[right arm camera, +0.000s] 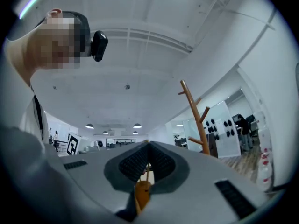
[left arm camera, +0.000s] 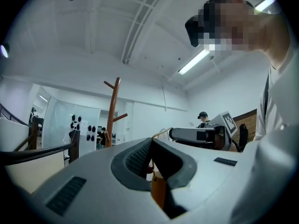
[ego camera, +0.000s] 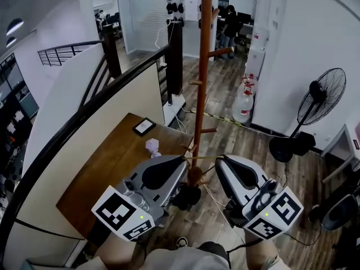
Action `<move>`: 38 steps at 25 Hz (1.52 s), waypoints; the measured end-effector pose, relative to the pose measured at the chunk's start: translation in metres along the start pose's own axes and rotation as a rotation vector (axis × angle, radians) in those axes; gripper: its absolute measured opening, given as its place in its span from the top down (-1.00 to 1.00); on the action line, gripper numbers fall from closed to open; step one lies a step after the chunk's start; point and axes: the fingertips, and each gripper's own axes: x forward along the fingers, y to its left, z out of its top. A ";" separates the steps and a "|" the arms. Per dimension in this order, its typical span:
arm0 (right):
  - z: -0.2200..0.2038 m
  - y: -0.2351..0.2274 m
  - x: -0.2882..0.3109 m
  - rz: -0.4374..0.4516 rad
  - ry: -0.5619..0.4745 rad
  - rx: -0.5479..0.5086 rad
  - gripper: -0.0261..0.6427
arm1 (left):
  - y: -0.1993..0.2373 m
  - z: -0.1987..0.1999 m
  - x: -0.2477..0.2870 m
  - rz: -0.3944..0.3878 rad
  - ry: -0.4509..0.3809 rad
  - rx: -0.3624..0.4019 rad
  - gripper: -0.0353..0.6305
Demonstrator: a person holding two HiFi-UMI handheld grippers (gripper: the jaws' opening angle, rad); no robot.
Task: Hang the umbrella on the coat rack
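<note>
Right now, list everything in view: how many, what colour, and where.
coat rack: one, brown, upright just beyond the grippers.
loop cord: one, yellowish, stretched between both gripper tips.
umbrella: one, black, apparently the bundle under the grippers.
table: one, brown, left of the rack.
frame: one, black-edged, on the table.
floor fan: one, black, right side.
water jug: one, clear, floor beyond the rack.
railing: one, black, along the left.
left gripper: one, grey, shut on the loop cord.
right gripper: one, grey, shut on the loop cord.
</note>
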 end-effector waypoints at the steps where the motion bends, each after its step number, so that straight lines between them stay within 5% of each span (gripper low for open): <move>1: -0.002 -0.004 0.008 0.002 0.000 0.003 0.91 | 0.010 -0.001 0.003 0.003 -0.001 0.001 0.88; 19: -0.004 -0.116 0.091 0.128 -0.025 0.054 0.91 | 0.106 -0.017 0.093 0.052 -0.044 -0.026 0.88; 28: -0.002 -0.187 0.144 0.324 -0.017 0.104 0.91 | 0.165 -0.023 0.149 0.208 -0.041 -0.017 0.88; 38: -0.019 -0.216 0.177 0.501 -0.003 0.148 0.91 | 0.196 -0.035 0.160 0.374 -0.033 -0.010 0.88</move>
